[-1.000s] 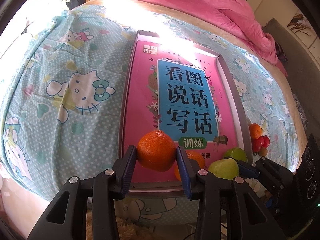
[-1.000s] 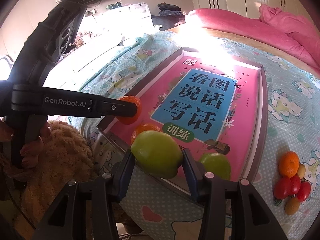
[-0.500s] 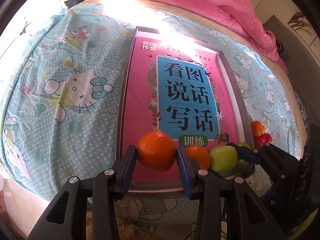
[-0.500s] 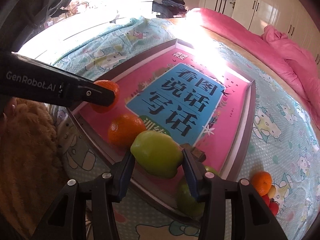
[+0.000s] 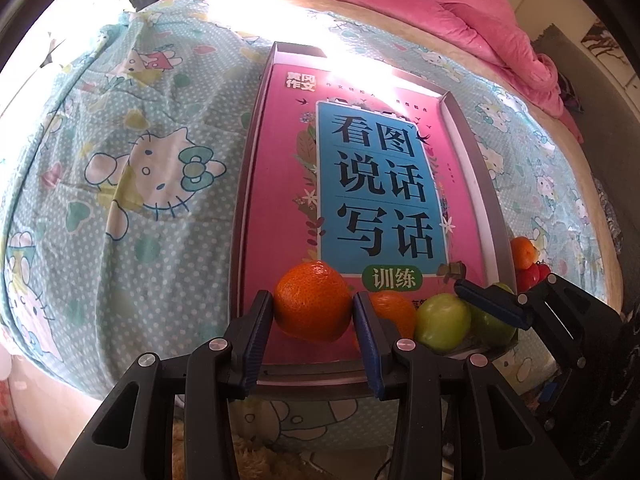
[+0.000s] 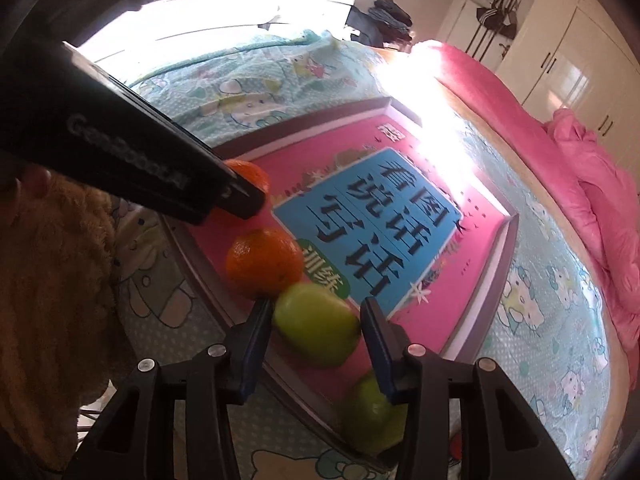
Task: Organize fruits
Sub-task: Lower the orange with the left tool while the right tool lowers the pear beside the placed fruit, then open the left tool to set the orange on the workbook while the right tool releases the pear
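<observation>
Fruits are being gathered in a row along the near end of the tray (image 5: 494, 216), the landmark for all that follows. We judge the row to be the purpose of both grips: oranges toward the tray's left side, green fruits toward its right.

Left gripper (image 5: 313, 312): jaws clamped on an orange (image 5: 312, 306), which sits squarely between the two blue pads, bulging above and below them. We hold it over the tray's near-left part, at or just above the pink book (image 5: 380, 184) that fills the tray floor; contact with the book cannot be told. In the right wrist view this orange (image 6: 250, 174) is largely hidden behind the left gripper's finger.

Right gripper (image 6: 317, 326): jaws closed against a green fruit (image 6: 316, 324); the left pad touches it, and the right pad appears to as well. It lies just inside the tray's near rim, centred between the pads.

A second orange (image 6: 264, 262) rests free on the book between the two held fruits, touching or nearly touching the green one. Another green fruit (image 6: 372, 408) lies at the tray's near-right corner, under the right gripper's finger.

Outside the tray's right wall, on the bedsheet (image 5: 120, 184), we see a small heap of fruit (image 5: 526, 262), orange and red, not yet brought in.
</observation>
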Action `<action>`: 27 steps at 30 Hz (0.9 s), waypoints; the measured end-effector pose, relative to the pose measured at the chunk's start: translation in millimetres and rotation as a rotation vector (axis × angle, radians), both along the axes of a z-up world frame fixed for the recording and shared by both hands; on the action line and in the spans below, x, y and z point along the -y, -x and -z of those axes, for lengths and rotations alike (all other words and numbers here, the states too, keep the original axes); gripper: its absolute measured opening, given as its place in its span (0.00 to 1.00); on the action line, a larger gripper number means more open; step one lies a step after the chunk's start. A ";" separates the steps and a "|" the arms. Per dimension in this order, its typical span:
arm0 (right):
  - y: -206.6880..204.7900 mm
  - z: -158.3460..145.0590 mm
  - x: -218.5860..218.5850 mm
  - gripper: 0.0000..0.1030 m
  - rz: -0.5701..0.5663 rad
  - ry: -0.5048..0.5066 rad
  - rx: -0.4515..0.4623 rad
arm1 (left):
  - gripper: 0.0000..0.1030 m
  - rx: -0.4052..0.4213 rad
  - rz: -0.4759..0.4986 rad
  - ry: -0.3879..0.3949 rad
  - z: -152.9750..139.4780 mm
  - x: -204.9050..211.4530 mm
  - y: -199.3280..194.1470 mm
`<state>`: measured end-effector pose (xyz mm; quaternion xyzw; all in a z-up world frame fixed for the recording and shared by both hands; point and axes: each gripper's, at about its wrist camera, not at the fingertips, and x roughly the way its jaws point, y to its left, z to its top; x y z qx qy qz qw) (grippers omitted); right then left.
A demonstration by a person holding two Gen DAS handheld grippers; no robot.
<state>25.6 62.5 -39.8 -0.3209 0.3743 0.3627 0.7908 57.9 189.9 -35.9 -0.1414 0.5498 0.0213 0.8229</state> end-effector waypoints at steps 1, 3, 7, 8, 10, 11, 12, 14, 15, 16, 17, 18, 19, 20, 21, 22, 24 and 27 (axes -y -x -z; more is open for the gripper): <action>-0.4 -2.3 -1.2 0.45 -0.001 -0.017 -0.015 | 0.41 -0.001 0.000 -0.004 0.4 0.0 -0.2; -1.6 -5.9 -3.6 0.45 0.001 -0.042 -0.039 | 0.41 -0.002 -0.001 0.000 0.7 -0.9 0.1; -2.5 -9.0 -2.2 0.45 0.016 -0.078 -0.068 | 0.41 -0.007 0.000 0.001 1.9 -1.4 -0.4; -2.8 -9.3 -1.0 0.45 0.023 -0.084 -0.074 | 0.41 -0.008 0.001 0.000 2.1 -1.1 -0.8; -4.8 -10.5 2.8 0.45 0.039 -0.105 -0.097 | 0.41 -0.009 0.003 -0.002 2.2 -0.8 -1.1; -5.8 -11.3 5.0 0.45 0.047 -0.117 -0.110 | 0.41 -0.010 0.004 -0.002 2.5 -0.9 -1.3; -7.7 -12.3 8.4 0.45 0.058 -0.137 -0.130 | 0.41 -0.012 0.005 -0.002 2.5 -0.7 -1.5; -10.2 -13.2 13.9 0.45 0.077 -0.166 -0.160 | 0.41 -0.013 0.005 -0.003 2.9 -0.7 -1.8; -12.1 -13.5 17.5 0.45 0.089 -0.186 -0.179 | 0.41 -0.015 0.004 -0.003 3.5 -0.6 -2.4; -13.6 -13.3 19.9 0.45 0.095 -0.198 -0.191 | 0.42 -0.016 0.004 -0.003 4.0 -0.9 -2.7; -14.5 -13.5 22.1 0.45 0.101 -0.209 -0.201 | 0.42 -0.016 0.003 -0.002 4.6 -1.2 -3.0; -14.9 -13.5 24.8 0.45 0.105 -0.223 -0.211 | 0.42 -0.017 0.002 0.000 5.1 -1.5 -3.7; -14.9 -13.3 26.3 0.45 0.107 -0.230 -0.214 | 0.42 -0.017 0.002 0.001 5.4 -1.8 -3.9; -15.0 -13.1 28.0 0.45 0.112 -0.235 -0.215 | 0.42 -0.018 0.001 0.002 5.7 -2.3 -4.0; -15.0 -12.6 30.1 0.45 0.119 -0.239 -0.218 | 0.42 -0.018 0.001 0.002 5.6 -2.2 -3.9; -15.0 -12.4 31.6 0.45 0.124 -0.245 -0.222 | 0.43 -0.019 0.002 0.002 5.7 -2.2 -4.0; -16.4 -12.1 34.3 0.45 0.136 -0.262 -0.237 | 0.45 -0.023 0.003 0.000 6.5 -2.1 -4.0; -19.1 -11.8 39.7 0.45 0.150 -0.290 -0.263 | 0.46 -0.025 0.002 0.000 7.0 -2.5 -4.1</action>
